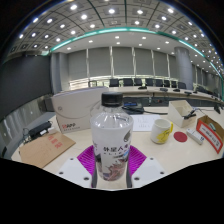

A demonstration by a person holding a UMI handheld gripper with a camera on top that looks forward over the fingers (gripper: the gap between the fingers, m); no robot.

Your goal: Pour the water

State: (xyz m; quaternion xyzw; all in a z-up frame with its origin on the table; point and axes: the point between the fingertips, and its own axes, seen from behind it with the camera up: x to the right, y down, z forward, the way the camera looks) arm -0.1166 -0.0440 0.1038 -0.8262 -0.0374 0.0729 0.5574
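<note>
Firmly claw (111,160) grips labelled bottle (111,135)

A clear plastic water bottle (111,140) with white cap and pink label stands upright before the yellow cup (162,130).

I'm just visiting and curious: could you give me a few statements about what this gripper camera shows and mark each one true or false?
1. A clear plastic water bottle with a white cap and a red-and-white label stands upright between the gripper's two fingers. True.
2. The bottle's cap is off. False: the white cap sits on its neck.
3. A small yellow cup stands on the light wooden table, beyond the fingers and beside the bottle. True.
4. The bottle lies on its side. False: it stands upright.
5. A flat brown cardboard sheet lies on the table on the bottle's other side from the cup. True.
</note>
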